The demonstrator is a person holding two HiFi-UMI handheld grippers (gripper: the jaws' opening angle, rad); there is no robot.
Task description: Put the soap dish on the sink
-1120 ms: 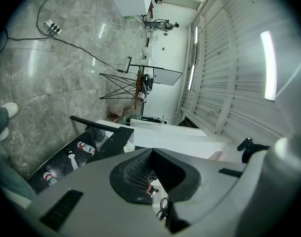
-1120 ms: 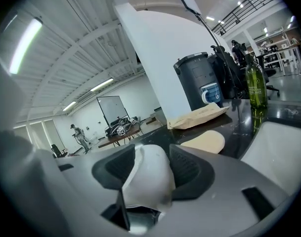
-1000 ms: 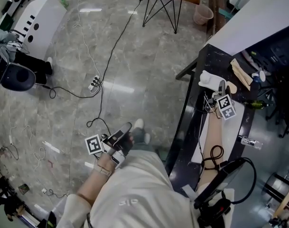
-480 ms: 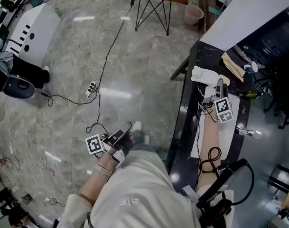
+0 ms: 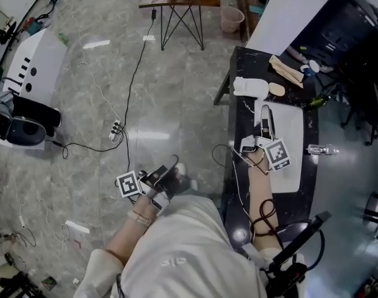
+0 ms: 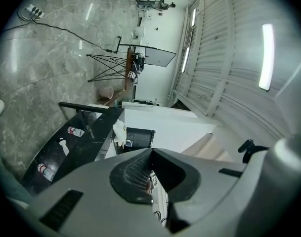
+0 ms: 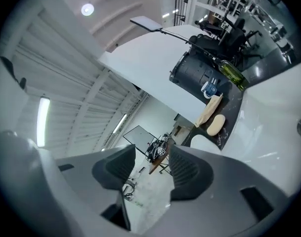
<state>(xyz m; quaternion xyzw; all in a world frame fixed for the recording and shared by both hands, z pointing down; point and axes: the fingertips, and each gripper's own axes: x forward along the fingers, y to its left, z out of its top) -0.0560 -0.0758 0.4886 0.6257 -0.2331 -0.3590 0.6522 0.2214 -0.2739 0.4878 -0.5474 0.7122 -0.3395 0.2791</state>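
Observation:
A white soap dish [image 5: 250, 87] lies on the black counter [image 5: 238, 129] past the far end of the white sink [image 5: 292, 143], with a tan oval soap [image 5: 276, 90] beside it. The right gripper view has the dish [image 7: 202, 141] and the soap [image 7: 215, 124] ahead to the right. My right gripper [image 5: 265, 118] hovers over the sink's left part, pointing at the dish and a short way from it, open and empty [image 7: 152, 164]. My left gripper [image 5: 161, 174] hangs by the person's side above the floor, its jaws closed together [image 6: 150, 154] on nothing.
Wooden pieces [image 5: 287, 72] and a green bottle [image 5: 318, 100] lie at the counter's far end, and a small clear bottle [image 5: 319, 149] lies right of the sink. Cables trail over the counter's near end [image 5: 263, 213]. A power strip [image 5: 116, 129] and cords cross the stone floor.
The head view has swung, so the counter now sits lower and more central. My right gripper stays over the sink, pointing at the dish. The left gripper still hangs at the side.

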